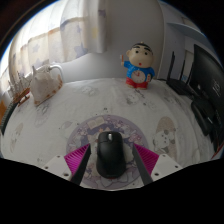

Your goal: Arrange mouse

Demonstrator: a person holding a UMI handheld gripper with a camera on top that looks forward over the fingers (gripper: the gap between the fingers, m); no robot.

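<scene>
A black computer mouse [110, 155] sits between my gripper's [111, 160] two fingers, and both pink pads [78, 158] press on its sides. The mouse is over a round, purple-patterned mat [110, 128] that lies on the pale, flower-patterned tablecloth [70, 115]. I cannot tell whether the mouse rests on the mat or hangs just above it. The mouse's rear end is hidden low between the fingers.
A cartoon boy figure [138, 65] in red and blue stands beyond the mat at the table's far side. A white, bag-like object [43, 85] stands at the far left. Dark equipment [196, 85] lines the right edge of the table.
</scene>
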